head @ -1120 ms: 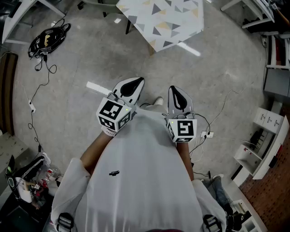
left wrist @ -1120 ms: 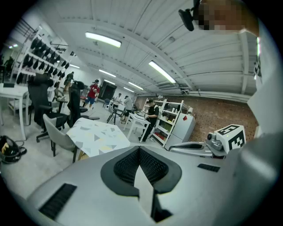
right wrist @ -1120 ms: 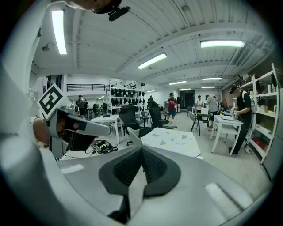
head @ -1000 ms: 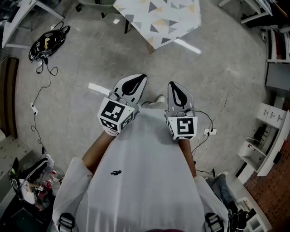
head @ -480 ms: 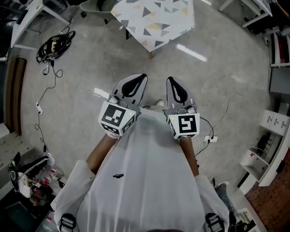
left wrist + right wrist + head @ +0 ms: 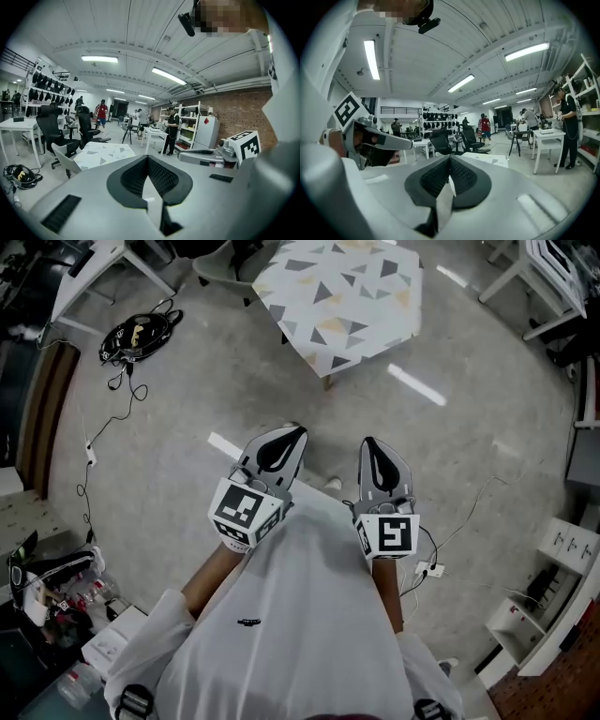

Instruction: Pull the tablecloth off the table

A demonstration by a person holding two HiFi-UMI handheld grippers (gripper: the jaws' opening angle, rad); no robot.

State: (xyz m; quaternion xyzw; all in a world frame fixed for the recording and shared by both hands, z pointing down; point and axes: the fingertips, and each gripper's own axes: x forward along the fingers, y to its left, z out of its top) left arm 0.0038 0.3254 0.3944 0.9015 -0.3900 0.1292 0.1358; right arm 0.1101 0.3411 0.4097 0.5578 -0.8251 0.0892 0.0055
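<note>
Both tongs closed and empty in front of your chest; tablecloth on its counter, well ahead.

Item one, your left tongs (image 6: 289, 435): jaws together, nothing between them, pointing forward over the grey floor (image 6: 187, 399). Item two, your right tongs (image 6: 368, 444): jaws likewise together and empty, near the left pair but not touching it. Item three, tablecloth (image 6: 342, 296): white with grey and yellow triangles, spread flat over the counter (image 6: 327, 383), of which only one leg shows under the near corner; well apart from both tongs. Item four, grey chair (image 6: 217, 266), just beside the counter's left edge. Item five, black bundle (image 6: 141, 332) with a trailing cable, on the floor far to your left.
</note>
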